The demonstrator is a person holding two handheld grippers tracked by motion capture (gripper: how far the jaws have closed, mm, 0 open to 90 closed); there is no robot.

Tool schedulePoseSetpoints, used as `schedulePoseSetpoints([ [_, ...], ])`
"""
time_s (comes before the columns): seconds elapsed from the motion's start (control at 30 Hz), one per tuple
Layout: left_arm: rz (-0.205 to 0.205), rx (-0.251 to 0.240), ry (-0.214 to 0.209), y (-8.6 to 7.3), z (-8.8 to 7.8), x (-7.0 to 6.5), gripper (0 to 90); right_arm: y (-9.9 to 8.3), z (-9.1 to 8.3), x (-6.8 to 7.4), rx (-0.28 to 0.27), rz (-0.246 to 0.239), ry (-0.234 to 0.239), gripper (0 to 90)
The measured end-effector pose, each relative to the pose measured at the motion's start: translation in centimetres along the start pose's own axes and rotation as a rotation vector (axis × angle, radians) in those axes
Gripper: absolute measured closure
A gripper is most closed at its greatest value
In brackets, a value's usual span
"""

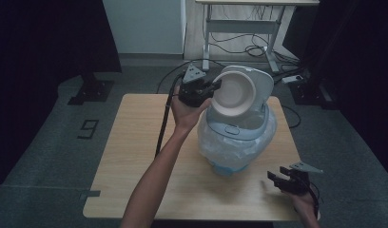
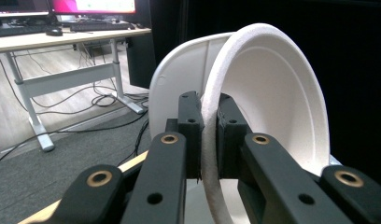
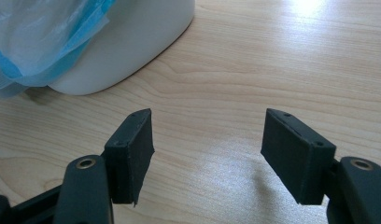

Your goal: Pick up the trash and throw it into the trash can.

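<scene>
A white foam bowl (image 1: 234, 93) hangs tilted on edge above a small white bin (image 1: 237, 137) lined with a blue-tinted plastic bag. My left gripper (image 1: 212, 89) is shut on the bowl's rim; in the left gripper view the rim (image 2: 208, 140) is pinched between the two black pads, with the bowl (image 2: 277, 98) opening to the right and the bin's raised lid (image 2: 184, 77) behind it. My right gripper (image 1: 274, 178) rests low over the table's front right corner, open, with bare wood between its fingers (image 3: 207, 156).
The bin's base (image 3: 132, 42) and bag (image 3: 44, 37) sit close in front of the right gripper. The wooden table (image 1: 135, 156) stands on grey carpet. A desk frame (image 1: 239, 26) with loose cables stands behind, and dark curtains flank both sides.
</scene>
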State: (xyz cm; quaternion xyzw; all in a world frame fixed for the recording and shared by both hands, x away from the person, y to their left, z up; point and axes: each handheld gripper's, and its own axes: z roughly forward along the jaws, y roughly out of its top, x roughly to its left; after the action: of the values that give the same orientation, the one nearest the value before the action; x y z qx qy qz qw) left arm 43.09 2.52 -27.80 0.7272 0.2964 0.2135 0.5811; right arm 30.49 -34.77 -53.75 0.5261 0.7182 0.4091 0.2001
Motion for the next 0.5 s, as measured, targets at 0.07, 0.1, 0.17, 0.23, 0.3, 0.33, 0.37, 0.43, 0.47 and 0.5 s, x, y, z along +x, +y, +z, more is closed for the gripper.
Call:
schedulePoseSetpoints([
  [0.07,-0.003,0.001,-0.005,0.0,0.4,-0.2,82.1,0.0,0.0,0.0,0.001,0.001,0.0,33.4],
  [0.1,-0.004,0.002,-0.008,0.0,0.6,-0.3,82.1,0.0,0.0,0.0,0.001,0.002,0.0,33.4],
  [0.17,0.0,0.006,-0.014,0.0,1.0,-0.5,82.0,0.0,0.0,0.0,0.0,0.001,0.0,33.4],
  [0.23,0.006,0.011,-0.016,0.0,1.4,-0.7,81.8,0.0,0.0,-0.1,0.0,0.002,-0.001,33.4],
  [0.3,0.014,0.014,-0.014,-0.1,1.7,-0.9,81.4,0.0,0.0,-0.1,-0.001,0.003,-0.001,33.5],
  [0.33,0.013,0.015,-0.015,-0.2,1.9,-1.0,81.4,0.0,0.0,-0.1,0.0,0.003,-0.002,33.4],
  [0.37,0.016,0.017,-0.015,-0.2,2.0,-1.1,81.4,0.0,0.0,-0.1,0.0,0.003,-0.002,33.4],
  [0.43,0.017,0.025,-0.018,-0.3,2.4,-1.3,81.3,0.0,0.0,-0.1,0.0,0.002,-0.001,33.4],
  [0.47,0.02,0.027,-0.018,-0.4,2.5,-1.3,81.3,0.0,0.0,-0.1,-0.001,0.004,0.0,33.4],
  [0.5,0.021,0.031,-0.018,-0.4,2.7,-1.4,81.2,0.0,0.0,-0.1,0.0,0.004,0.0,33.4],
])
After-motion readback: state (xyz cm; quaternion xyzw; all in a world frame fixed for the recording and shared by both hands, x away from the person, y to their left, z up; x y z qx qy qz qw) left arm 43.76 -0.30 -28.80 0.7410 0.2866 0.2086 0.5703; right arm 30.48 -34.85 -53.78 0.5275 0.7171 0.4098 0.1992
